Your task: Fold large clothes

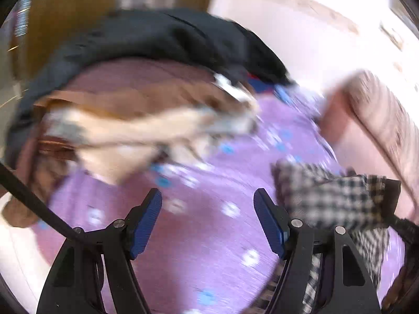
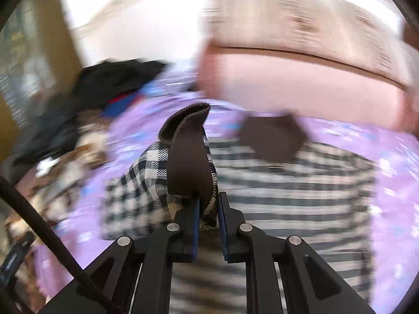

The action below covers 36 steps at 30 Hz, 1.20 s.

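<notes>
A: Where is the garment?

B: The checked jacket [image 2: 275, 183] lies spread on the lilac floral bedsheet [image 2: 392, 157], in black and white plaid with a dark brown collar [image 2: 273, 137]. In the right wrist view its long axis runs from near to far, collar end at the far side, pointing toward the pink headboard [image 2: 301, 83].

A: And the right gripper?

B: The right gripper [image 2: 208, 209] is clamped narrow on a raised fold of the jacket, where a brown ribbed cuff [image 2: 187, 141] stands up between the blue pads [image 2: 196, 225]. That lifted piece points up and away from the camera.

A: The left one?

B: The left gripper [image 1: 208, 219] hangs over bare sheet with its jaws wide apart and nothing between them. Part of the plaid cloth sits just to its right.

A: Anything else on the bed?

B: A heap of other clothes at the far left: a dark navy coat [image 1: 146, 36] on top, tan and cream garments [image 1: 136, 120] below it. Both views are motion-blurred, so finer detail is unreadable.
</notes>
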Each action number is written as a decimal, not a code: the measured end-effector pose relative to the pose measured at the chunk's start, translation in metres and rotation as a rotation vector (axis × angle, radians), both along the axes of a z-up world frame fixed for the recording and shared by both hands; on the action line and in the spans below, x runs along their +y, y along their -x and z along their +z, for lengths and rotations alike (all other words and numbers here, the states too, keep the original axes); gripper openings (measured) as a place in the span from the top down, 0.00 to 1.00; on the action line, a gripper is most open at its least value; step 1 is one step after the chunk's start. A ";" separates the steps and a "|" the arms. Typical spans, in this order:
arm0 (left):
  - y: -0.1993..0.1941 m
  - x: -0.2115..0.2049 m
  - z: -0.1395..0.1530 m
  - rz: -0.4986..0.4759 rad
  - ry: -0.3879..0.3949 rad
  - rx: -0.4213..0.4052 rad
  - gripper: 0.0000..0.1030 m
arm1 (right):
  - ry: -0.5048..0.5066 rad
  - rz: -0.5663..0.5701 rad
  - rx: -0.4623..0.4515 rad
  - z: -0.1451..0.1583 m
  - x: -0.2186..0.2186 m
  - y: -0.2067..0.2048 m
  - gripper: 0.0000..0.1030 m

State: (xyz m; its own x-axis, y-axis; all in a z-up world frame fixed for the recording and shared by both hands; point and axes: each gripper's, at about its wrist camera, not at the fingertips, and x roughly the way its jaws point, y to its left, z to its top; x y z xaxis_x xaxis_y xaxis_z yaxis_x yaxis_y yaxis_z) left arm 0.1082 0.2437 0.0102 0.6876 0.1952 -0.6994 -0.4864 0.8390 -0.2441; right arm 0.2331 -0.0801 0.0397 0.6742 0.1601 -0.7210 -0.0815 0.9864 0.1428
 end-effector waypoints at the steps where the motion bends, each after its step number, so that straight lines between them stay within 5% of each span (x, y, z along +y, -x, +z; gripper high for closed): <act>1: -0.006 -0.006 -0.004 -0.021 0.004 0.013 0.31 | 0.014 -0.043 0.007 -0.004 -0.020 -0.002 0.86; 5: -0.030 -0.033 -0.018 -0.085 -0.011 0.072 0.31 | 0.046 -0.256 0.074 -0.037 -0.113 -0.010 0.86; 9: -0.044 -0.050 -0.023 -0.123 -0.019 0.093 0.31 | 0.030 -0.313 0.179 -0.070 -0.165 -0.008 0.86; 15: -0.055 -0.070 -0.021 -0.166 -0.032 0.101 0.31 | 0.020 -0.380 0.142 -0.055 -0.206 0.018 0.84; 21: -0.069 -0.098 -0.025 -0.224 -0.064 0.115 0.31 | -0.039 -0.257 0.071 -0.023 -0.180 0.011 0.84; 27: -0.081 -0.126 -0.031 -0.291 -0.163 0.139 0.31 | -0.231 -0.060 0.127 -0.040 -0.106 -0.031 0.84; 30: -0.084 -0.124 -0.032 -0.290 -0.146 0.141 0.31 | -0.347 0.059 0.167 -0.053 -0.056 -0.045 0.84; 36: -0.100 -0.117 -0.024 -0.320 -0.049 0.105 0.31 | -0.280 0.038 0.181 -0.081 -0.018 -0.077 0.84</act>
